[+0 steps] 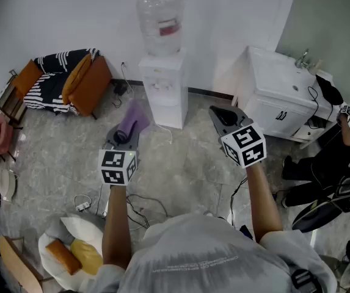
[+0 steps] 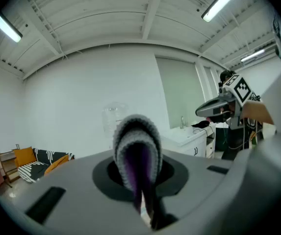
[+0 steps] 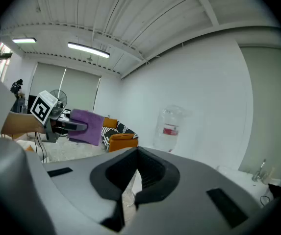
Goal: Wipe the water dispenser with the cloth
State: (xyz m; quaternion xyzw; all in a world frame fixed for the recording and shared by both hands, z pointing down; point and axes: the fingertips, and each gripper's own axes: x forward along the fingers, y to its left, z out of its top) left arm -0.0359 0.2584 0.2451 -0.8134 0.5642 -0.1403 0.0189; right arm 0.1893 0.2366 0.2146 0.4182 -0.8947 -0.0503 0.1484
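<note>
The white water dispenser (image 1: 163, 91) stands against the far wall with a clear bottle (image 1: 160, 18) on top. My left gripper (image 1: 124, 137) is shut on a folded purple cloth (image 1: 132, 121), held a short way in front and to the left of the dispenser. In the left gripper view the cloth (image 2: 136, 143) bulges up between the jaws and hides most of the dispenser bottle (image 2: 113, 115). My right gripper (image 1: 219, 115) hovers right of the dispenser, jaws together on nothing. The right gripper view shows the bottle (image 3: 170, 128) and the cloth (image 3: 87, 127).
A white sink cabinet (image 1: 283, 96) stands right of the dispenser. Orange chairs with a striped cushion (image 1: 72, 78) sit at the left wall. Cables (image 1: 139, 203) trail over the floor near my feet. A person in black (image 1: 330, 170) is at the right edge. Cushions (image 1: 71, 249) lie at lower left.
</note>
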